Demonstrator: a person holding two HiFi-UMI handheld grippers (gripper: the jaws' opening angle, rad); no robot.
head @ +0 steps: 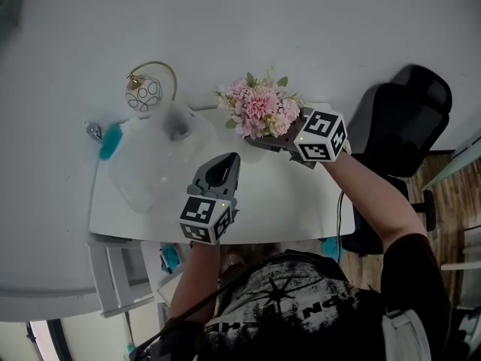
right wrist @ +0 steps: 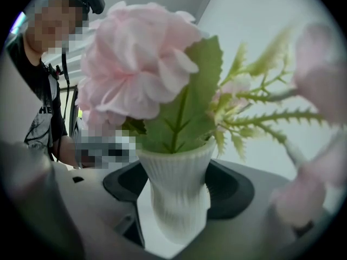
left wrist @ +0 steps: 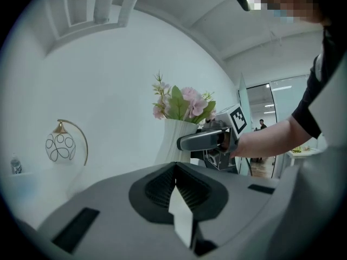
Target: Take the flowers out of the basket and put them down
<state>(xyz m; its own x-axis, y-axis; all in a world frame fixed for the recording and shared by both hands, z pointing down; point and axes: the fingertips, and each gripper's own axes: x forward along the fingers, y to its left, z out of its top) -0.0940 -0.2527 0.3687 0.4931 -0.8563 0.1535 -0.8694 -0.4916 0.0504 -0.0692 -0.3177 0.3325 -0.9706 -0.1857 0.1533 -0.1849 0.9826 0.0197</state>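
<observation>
A bunch of pink flowers (head: 259,110) with green leaves stands in a white ribbed vase (right wrist: 178,199). My right gripper (head: 264,143) is shut on the vase's narrow body, at the table's far edge. In the right gripper view the blooms (right wrist: 138,64) fill the frame above the jaws. From the left gripper view the flowers (left wrist: 181,104), the vase (left wrist: 174,140) and the right gripper (left wrist: 201,141) show ahead. My left gripper (head: 222,170) hovers mid-table, shut and holding nothing. A pale translucent container (head: 154,160) sits left of it.
The white table (head: 285,209) stands against a white wall. A gold-arched globe ornament (head: 144,92) and a teal object (head: 111,141) sit at the far left. A black office chair (head: 406,119) stands at the right.
</observation>
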